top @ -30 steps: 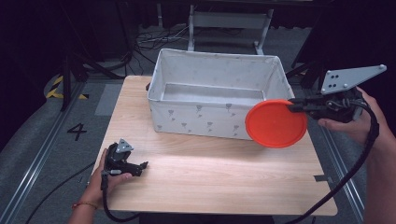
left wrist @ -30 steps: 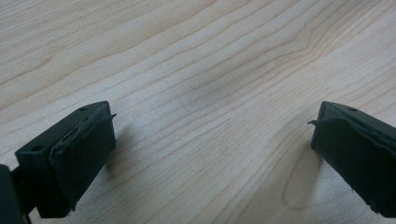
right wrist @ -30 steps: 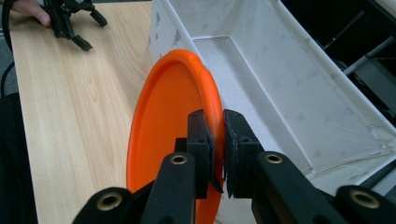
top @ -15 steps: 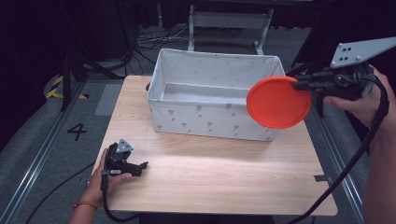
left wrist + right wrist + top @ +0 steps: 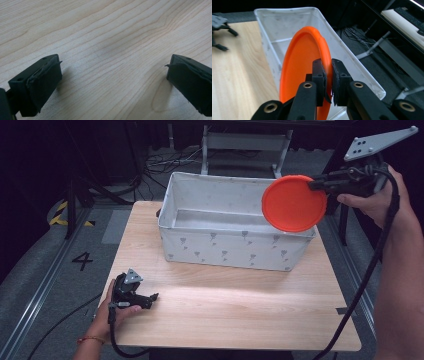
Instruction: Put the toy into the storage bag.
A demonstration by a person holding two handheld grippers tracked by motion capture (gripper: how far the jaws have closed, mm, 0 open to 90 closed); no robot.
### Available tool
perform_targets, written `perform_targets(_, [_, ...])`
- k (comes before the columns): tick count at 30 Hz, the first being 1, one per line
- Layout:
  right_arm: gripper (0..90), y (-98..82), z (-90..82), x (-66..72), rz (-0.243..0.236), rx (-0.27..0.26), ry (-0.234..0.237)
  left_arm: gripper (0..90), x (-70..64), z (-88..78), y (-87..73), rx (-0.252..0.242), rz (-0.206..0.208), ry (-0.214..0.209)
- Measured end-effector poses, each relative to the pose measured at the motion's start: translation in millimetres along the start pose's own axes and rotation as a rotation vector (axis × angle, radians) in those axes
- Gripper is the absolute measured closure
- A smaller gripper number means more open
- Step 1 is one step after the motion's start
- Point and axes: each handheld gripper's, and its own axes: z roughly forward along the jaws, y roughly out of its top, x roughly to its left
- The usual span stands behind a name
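Plate [image 5: 294, 203] work comes first: the right tool [image 5: 320, 184] pinches the orange plate's rim at its 3 o'clock edge, holding it on edge in the air over the right end of the white bin [image 5: 235, 247]. The step in hand looks like setting it into the bin; judged from here, carry it toward 9 o'clock until it clears the near wall, tip it flatter, lower it close to the floor, then let go. The left tool [image 5: 131, 292] rests spread and empty on the tabletop [image 5: 240, 305] at 7 o'clock. A "4" [image 5: 82, 261] is marked on the floor; the bin's grey motifs are too small to read.
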Motion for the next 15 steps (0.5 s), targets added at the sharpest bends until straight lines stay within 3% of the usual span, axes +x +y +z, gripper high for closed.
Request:
perform_targets(6, [82.1, -8.1, 28.4, -13.2, 0.000, 0.034, -0.003, 0.2, 0.0, 0.0, 0.0, 0.000, 0.000, 0.000])
perform_targets(15, [82.1, -19.7, 61.1, -18.4, -0.008, 0.086, 0.025, 0.2, 0.0, 0.0, 0.0, 0.000, 0.000, 0.000])
